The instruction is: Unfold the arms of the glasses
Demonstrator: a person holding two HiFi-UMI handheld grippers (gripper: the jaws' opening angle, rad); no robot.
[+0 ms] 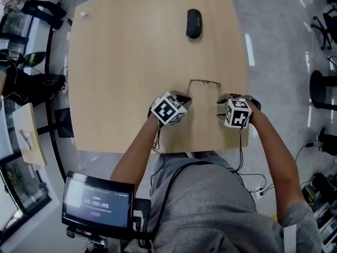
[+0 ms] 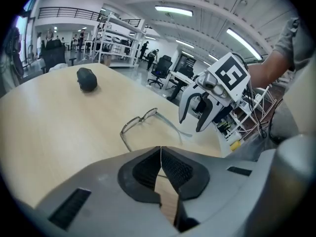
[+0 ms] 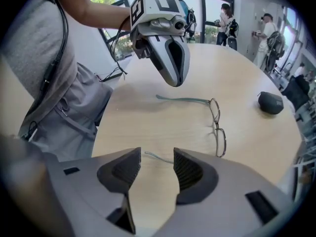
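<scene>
The glasses (image 3: pixel 217 127) lie on the surface (image 1: pixel 131 62) just ahead of both claws, with the front frame farthest from them and both arms opened toward the person, so the unfolding is judged done or all but done. The right claw (image 3: pixel 157 154) is released: its jaws stand apart, and the tip of one arm (image 3: pixel 154 156) lies on the surface in the gap between them, touched by neither pad as far as can be told. The left claw (image 2: pixel 160 150) is clenched, its pads met along a thin line, and nothing is seen pinched there. In the right gripper view it hangs just above the other arm (image 3: pixel 183 99), apart from it. A dark case (image 1: pixel 194 23) lies well beyond the glasses, out of the way. Trouble from here would most likely be caused by the thin wire frame. If the right claw were closed on the arm tip and drawn outward, the arm could be forced past its hinge stop and bent. The whole frame could also be dragged across the smooth surface, since nothing pins it. If the clenched left claw were lowered or swept sideways, the other arm could be knocked back inward and that side of the work undone.
</scene>
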